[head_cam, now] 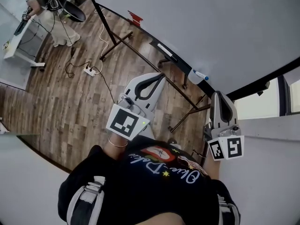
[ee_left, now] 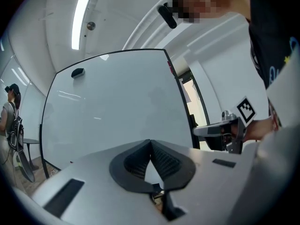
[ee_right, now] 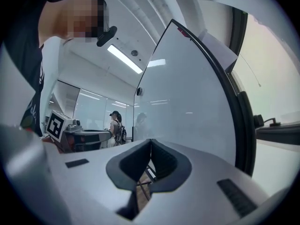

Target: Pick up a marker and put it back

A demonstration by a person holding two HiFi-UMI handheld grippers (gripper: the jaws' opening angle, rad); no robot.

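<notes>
1. Along the lower edge of the whiteboard [head_cam: 211, 22], a marker [head_cam: 199, 74] with a white body and a blue cap lies on the dark ledge [head_cam: 183, 64]. It is apart from both claws.
2. Seen from the head view, the left claw [head_cam: 159, 77] points toward the ledge from the near side. It is well short of the marker and off to its left.
3. The left gripper view shows this claw clenched, its ribbed pads [ee_left: 161, 161] meeting at the tips with nothing between them.
4. The right claw [head_cam: 219, 94] is just below and to the right of the marker in the head view, near it but not touching.
5. The right gripper view shows this claw clenched as well, its pads [ee_right: 161, 161] together and empty.
6. Each claw's camera faces the whiteboard's plain surface [ee_left: 112, 111] and catches the other claw off to the side.
7. A small dark magnet [ee_left: 77, 72] sits near the whiteboard's upper left corner in the left gripper view.
8. Below the whiteboard is a wooden floor [head_cam: 61, 107], where a white power strip [head_cam: 91, 70] lies with its cable.
9. Another person [head_cam: 47, 13] stands at the far left beside a white table [head_cam: 18, 43].
</notes>
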